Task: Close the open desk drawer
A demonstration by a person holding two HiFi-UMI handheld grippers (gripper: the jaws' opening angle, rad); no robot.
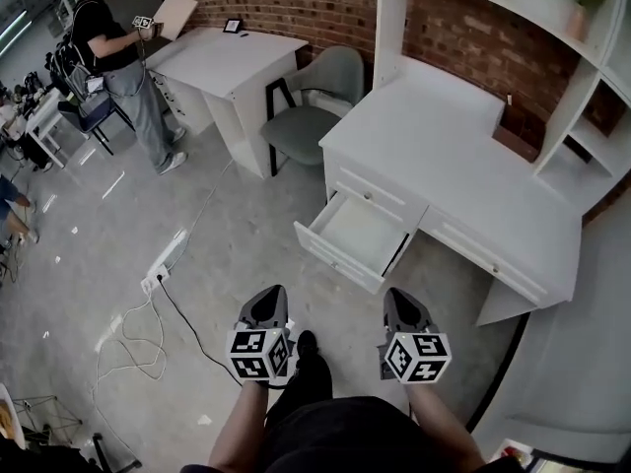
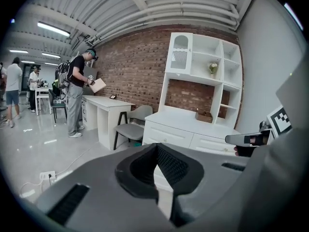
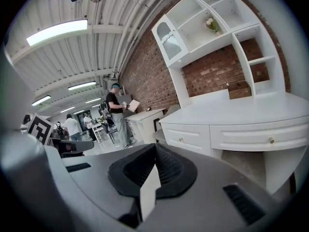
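Note:
A white desk (image 1: 463, 156) stands against the brick wall with its left drawer (image 1: 355, 235) pulled out and empty; the right drawer (image 1: 483, 259) is closed. Both grippers hang in front of the desk, over the floor and short of the open drawer. The left gripper (image 1: 268, 296) is shut and holds nothing; its jaws meet in the left gripper view (image 2: 155, 148), aimed at the desk (image 2: 193, 124). The right gripper (image 1: 397, 297) is likewise shut and empty (image 3: 154, 148), and the desk front (image 3: 241, 137) lies beyond it.
A grey chair (image 1: 315, 106) stands left of the desk, beside a second white desk (image 1: 232, 62). A person (image 1: 123, 57) stands at the far left. A power strip with cables (image 1: 158, 274) lies on the floor. A shelf unit (image 1: 582, 87) rises over the desk.

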